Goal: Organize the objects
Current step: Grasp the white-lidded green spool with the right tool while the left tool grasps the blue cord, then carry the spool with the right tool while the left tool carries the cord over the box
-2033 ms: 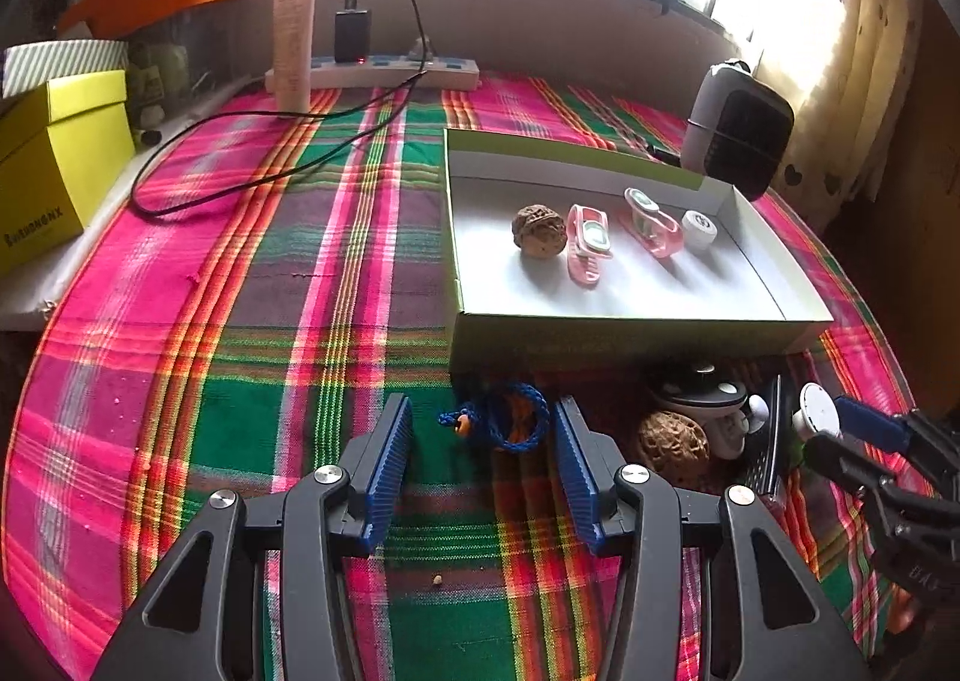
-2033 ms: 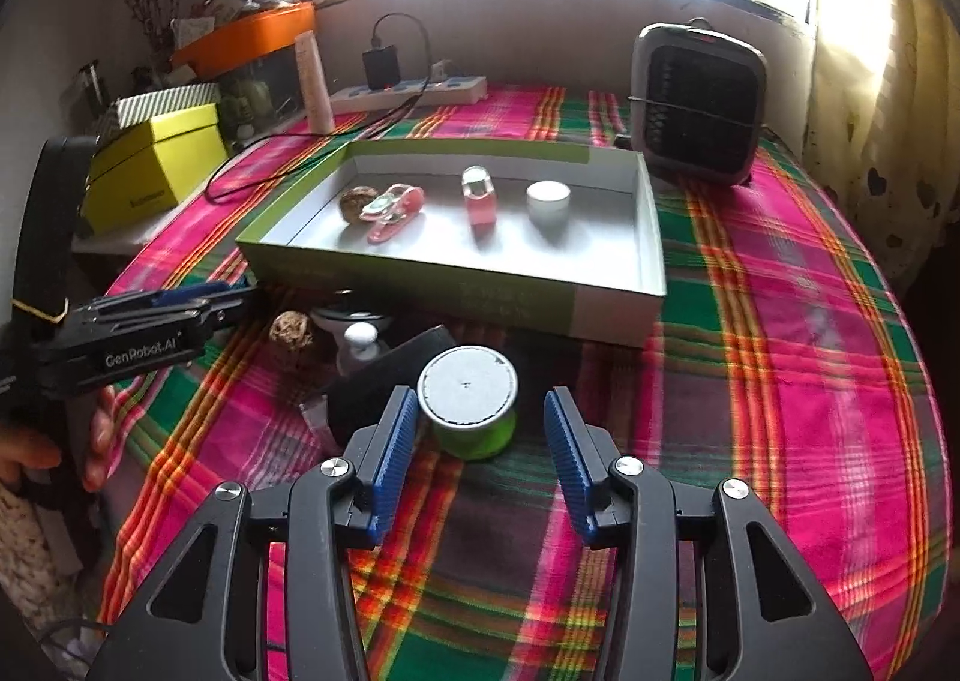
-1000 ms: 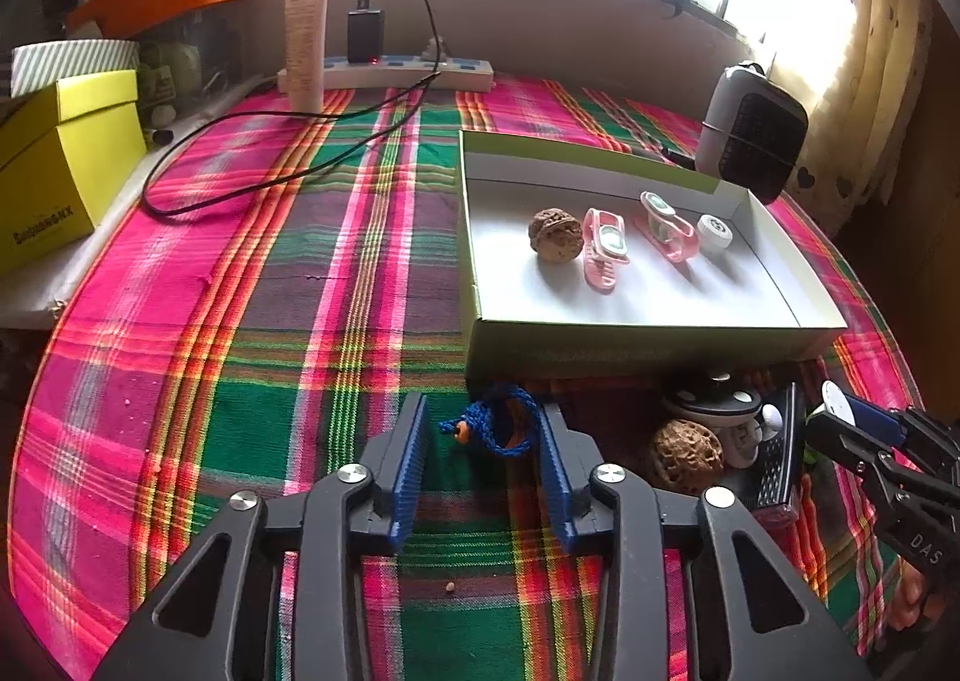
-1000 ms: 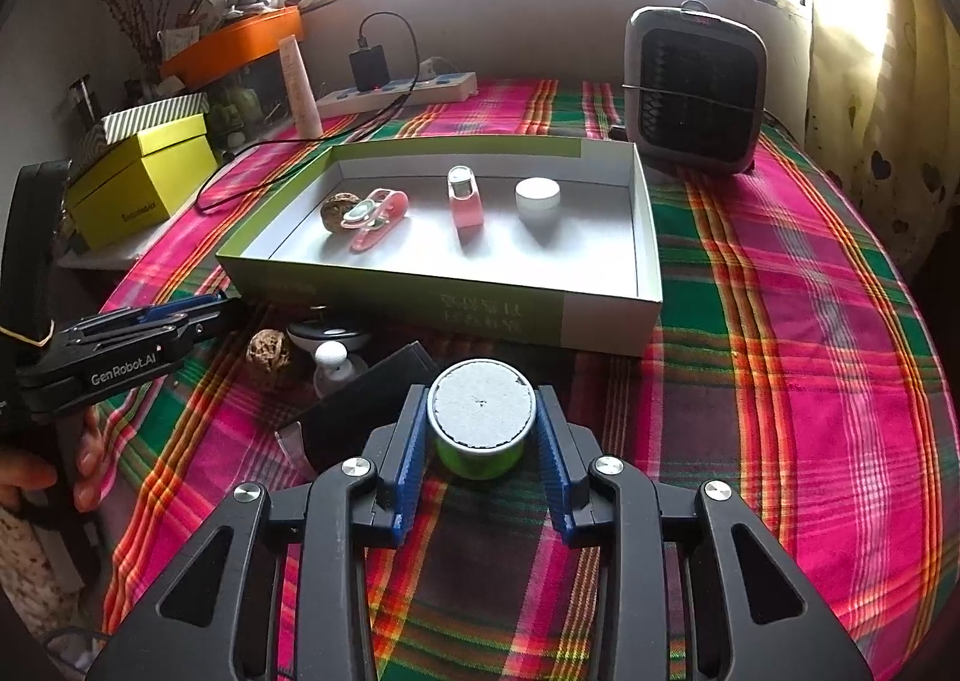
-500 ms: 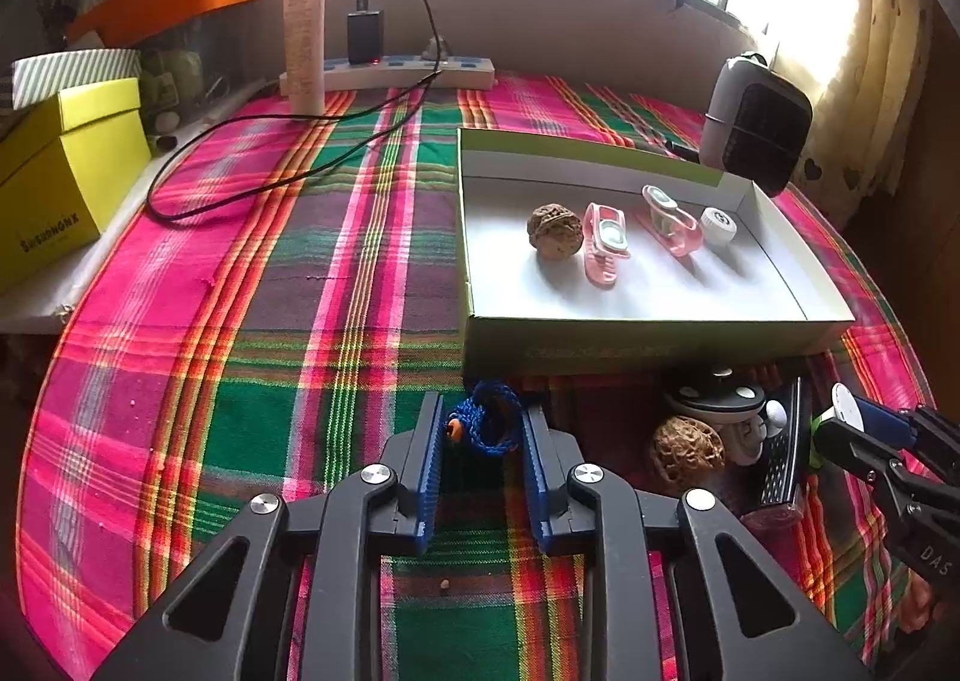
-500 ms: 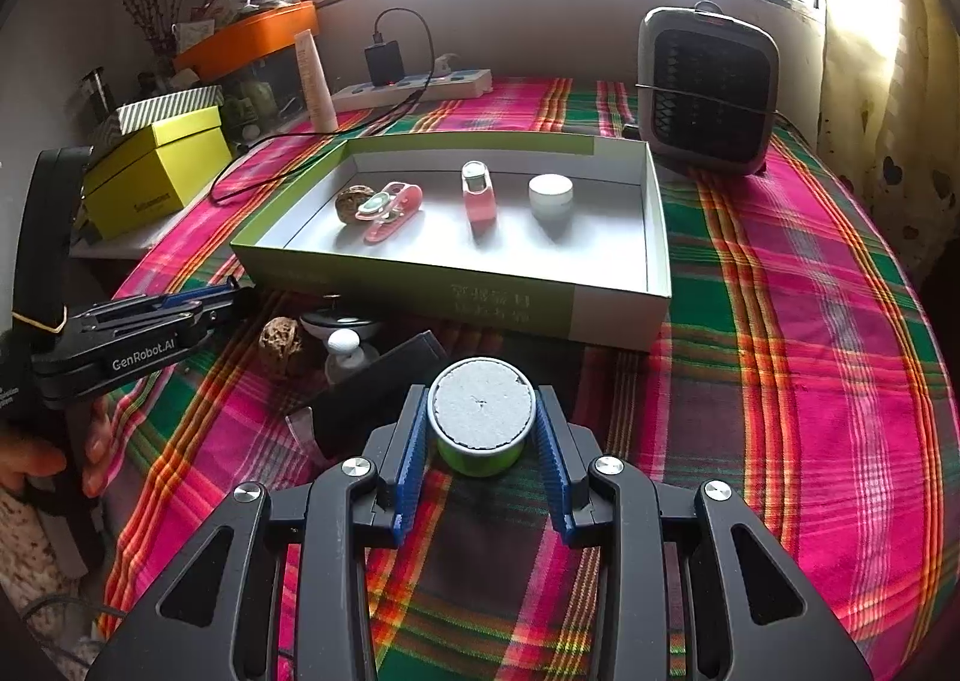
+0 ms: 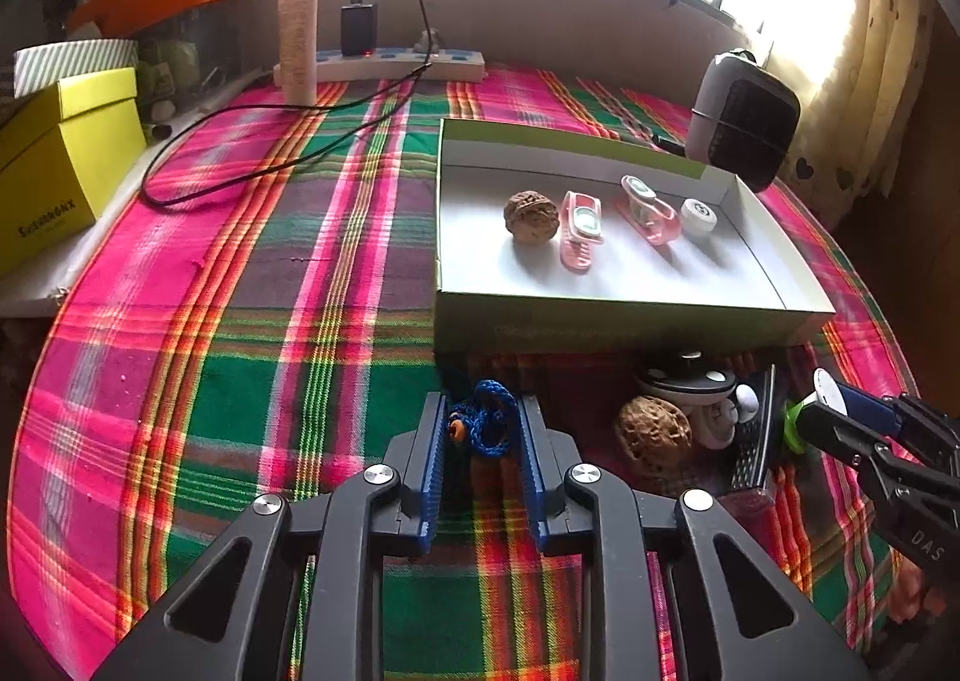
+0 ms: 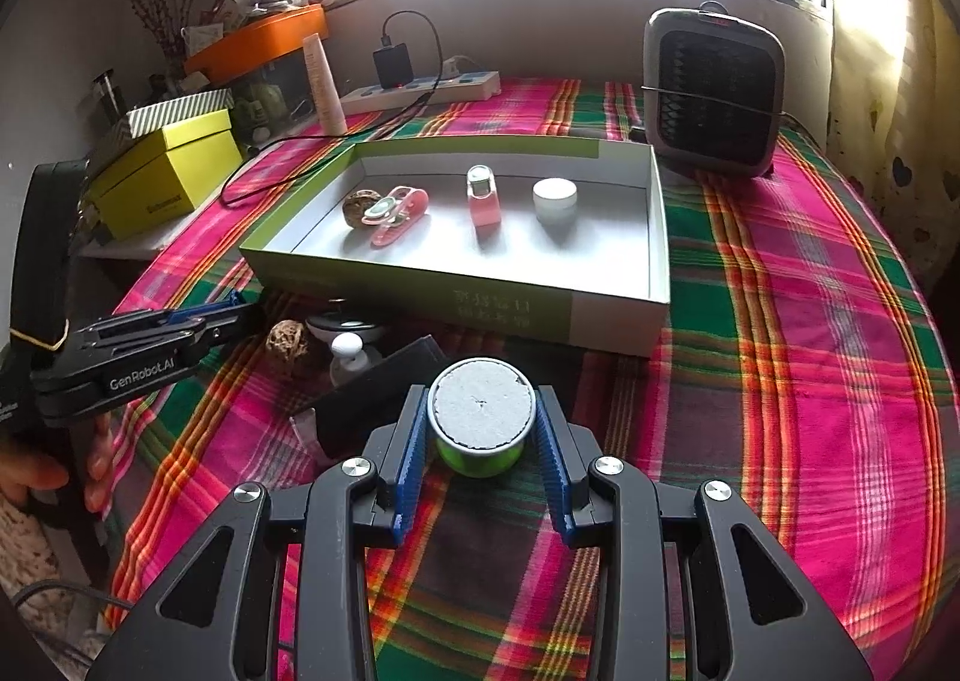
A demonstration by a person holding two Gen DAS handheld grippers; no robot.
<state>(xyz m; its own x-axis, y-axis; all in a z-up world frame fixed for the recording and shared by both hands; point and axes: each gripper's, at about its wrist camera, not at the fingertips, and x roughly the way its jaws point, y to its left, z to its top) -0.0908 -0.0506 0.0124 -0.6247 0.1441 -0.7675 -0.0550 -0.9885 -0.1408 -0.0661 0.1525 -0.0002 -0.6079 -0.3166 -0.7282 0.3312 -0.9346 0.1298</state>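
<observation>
Just in front of the shallow box (image 7: 630,315) on the plaid-covered worktop (image 7: 240,321), the left gripper (image 7: 483,429) has its jaws pinching a blue cord (image 7: 489,423). The right gripper (image 8: 483,429), also in front of the box, has its jaws clamped on a green tin (image 8: 483,417). Inside the box lie a walnut (image 7: 531,216), two pink clips (image 7: 579,228) and a white jar (image 7: 698,215).

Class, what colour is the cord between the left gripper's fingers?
Blue cord with a small orange bead; clearest in the left wrist view.
</observation>
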